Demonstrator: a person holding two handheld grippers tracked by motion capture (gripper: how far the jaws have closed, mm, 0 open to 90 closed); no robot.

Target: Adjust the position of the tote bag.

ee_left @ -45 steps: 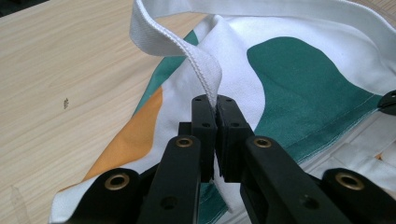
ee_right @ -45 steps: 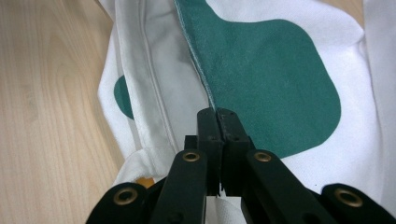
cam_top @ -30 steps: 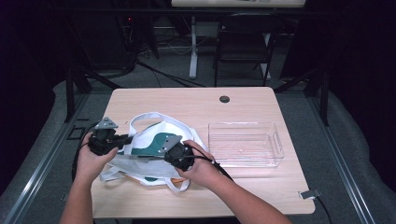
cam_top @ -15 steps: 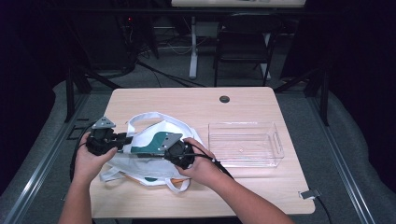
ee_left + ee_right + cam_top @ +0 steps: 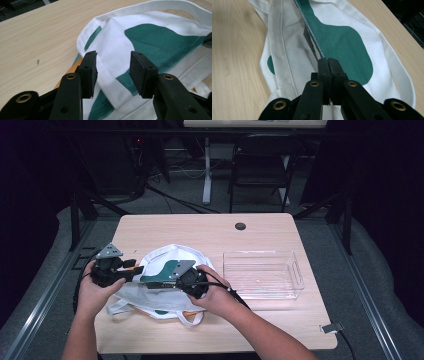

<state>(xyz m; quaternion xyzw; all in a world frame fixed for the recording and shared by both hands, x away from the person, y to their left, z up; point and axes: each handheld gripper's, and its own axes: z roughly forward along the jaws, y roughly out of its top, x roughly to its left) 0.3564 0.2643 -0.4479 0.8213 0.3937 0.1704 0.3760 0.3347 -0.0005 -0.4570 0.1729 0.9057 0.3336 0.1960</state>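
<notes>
The tote bag (image 5: 165, 287) lies crumpled on the near-left part of the table (image 5: 260, 227), white cloth with green patches, and both hands are on it.

Right gripper (image 5: 328, 61): jaws fully closed on the bag's upper edge, at the seam where the green panel meets the white, and the cloth runs up and away from the tips in the right gripper view. In the high view it sits at the bag's right side (image 5: 172, 276), pointing left across the cloth.

Left gripper (image 5: 112, 72): jaws about half open and have just been opening; a fold of white strap and green print lies between the pads, but the pads stand clear of it on both sides, so nothing is held there. In the high view it is at the bag's left edge (image 5: 131, 270), pointing right, so the two grippers face each other along the bag's long axis.

What matters for the next move: the bag edge lies straight ahead of the left gripper and slightly below, closer to it than to anything else (my read: re-grip further along the rim).

The high view also shows the clear plastic bin (image 5: 262, 274) just right of the bag, apart from it. The gripper views give the pad-to-cloth gap, which the high view is too coarse to resolve.
</notes>
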